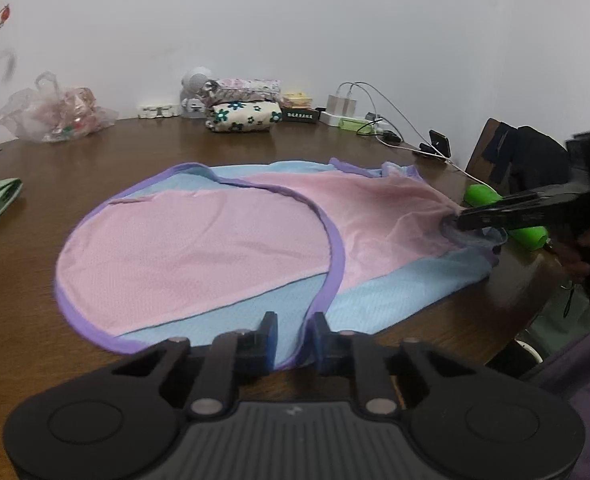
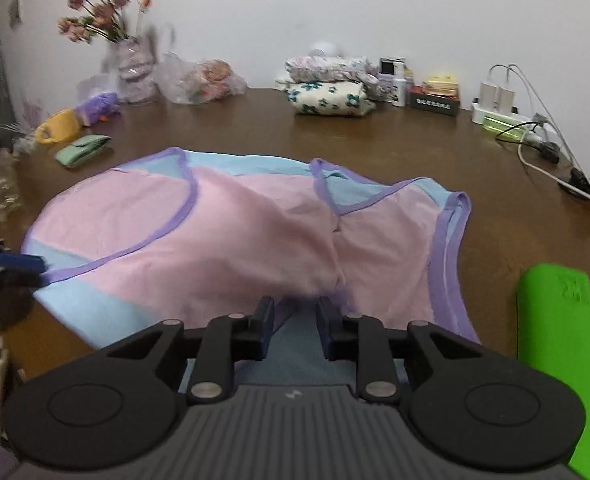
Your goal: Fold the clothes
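Flowers (image 2: 95, 12) in vase (image 2: 133, 70) beyond; left claw (image 1: 291, 332) and right claw (image 2: 295, 312) each tight on pink garment (image 1: 195, 240).

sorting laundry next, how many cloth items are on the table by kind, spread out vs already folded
Spread out, pink, blue and purple garment: 1
Folded, floral bundles stacked by the wall, cream one under pale one: 2
Folded, small green cloth: 1
Total: 4
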Demonstrator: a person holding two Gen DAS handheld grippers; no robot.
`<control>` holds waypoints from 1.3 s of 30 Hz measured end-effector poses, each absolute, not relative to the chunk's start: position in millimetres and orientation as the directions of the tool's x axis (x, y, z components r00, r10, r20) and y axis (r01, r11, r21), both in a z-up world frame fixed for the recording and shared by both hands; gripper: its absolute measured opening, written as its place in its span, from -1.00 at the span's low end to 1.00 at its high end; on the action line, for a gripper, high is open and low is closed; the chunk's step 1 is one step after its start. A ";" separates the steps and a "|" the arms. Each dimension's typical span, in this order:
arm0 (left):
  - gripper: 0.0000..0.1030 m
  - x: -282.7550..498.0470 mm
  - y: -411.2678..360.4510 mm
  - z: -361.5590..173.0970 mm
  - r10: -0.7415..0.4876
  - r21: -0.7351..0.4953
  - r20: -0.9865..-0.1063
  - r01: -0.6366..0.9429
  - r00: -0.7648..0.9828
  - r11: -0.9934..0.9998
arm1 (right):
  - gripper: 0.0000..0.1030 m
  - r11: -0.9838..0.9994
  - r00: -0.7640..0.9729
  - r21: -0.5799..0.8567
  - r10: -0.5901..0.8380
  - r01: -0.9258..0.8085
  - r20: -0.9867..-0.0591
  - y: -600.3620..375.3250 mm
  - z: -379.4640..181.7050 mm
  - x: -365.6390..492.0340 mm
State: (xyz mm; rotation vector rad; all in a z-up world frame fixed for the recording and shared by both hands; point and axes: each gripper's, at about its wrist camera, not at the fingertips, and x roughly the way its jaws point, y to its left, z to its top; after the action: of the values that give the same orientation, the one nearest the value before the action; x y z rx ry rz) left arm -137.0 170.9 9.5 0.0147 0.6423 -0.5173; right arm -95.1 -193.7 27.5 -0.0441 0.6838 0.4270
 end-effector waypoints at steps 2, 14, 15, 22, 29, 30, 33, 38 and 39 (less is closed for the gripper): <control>-0.65 -141.2 174.9 11.1 -0.468 -0.152 -0.563 0.471 0.681 0.869 | -0.38 0.890 0.677 0.107 0.410 -0.443 -0.611 -195.6 29.6 -109.0; -0.96 -150.8 163.6 3.8 -0.460 -0.060 -0.569 0.524 0.681 0.850 | -0.93 0.833 0.635 0.006 0.426 -0.553 -0.644 -169.9 15.2 -140.4; -0.97 -153.8 165.0 3.3 -0.457 -0.056 -0.567 0.522 0.685 0.851 | -0.95 0.831 0.632 -0.001 0.424 -0.557 -0.649 -169.4 15.8 -142.6; -0.99 -156.9 178.3 20.4 -0.458 -0.031 -0.562 0.536 0.689 0.844 | -0.96 0.790 0.622 0.020 0.497 -0.612 -0.605 -181.5 38.5 -150.7; -0.98 -86.8 166.8 54.8 -0.435 0.123 -0.545 0.582 0.717 0.804 | -0.96 0.855 0.704 0.039 0.450 -0.517 -0.549 -182.0 61.4 -81.5; -0.96 -70.5 162.9 54.1 -0.428 0.130 -0.559 0.585 0.710 0.801 | -0.96 0.871 0.711 0.032 0.421 -0.490 -0.564 -178.4 57.4 -68.6; -0.79 -36.3 160.8 46.7 -0.349 0.135 -0.609 0.527 0.712 0.839 | -0.88 0.913 0.726 0.007 0.329 -0.408 -0.604 -167.6 45.5 -29.9; -0.54 -61.0 211.7 54.5 -0.350 0.038 -0.554 0.443 0.755 0.896 | -0.24 0.913 0.765 -0.022 0.328 -0.408 -0.554 -201.3 59.5 -52.8; -0.37 -67.8 219.6 54.6 -0.359 0.012 -0.545 0.435 0.758 0.900 | -0.24 0.903 0.758 -0.030 0.340 -0.428 -0.557 -209.8 62.4 -61.5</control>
State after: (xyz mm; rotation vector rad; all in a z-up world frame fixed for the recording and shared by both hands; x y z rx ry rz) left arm -67.8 219.6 54.6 0.1411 0.5634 -0.4343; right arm -61.5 -209.8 62.4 -0.1593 0.5743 0.4205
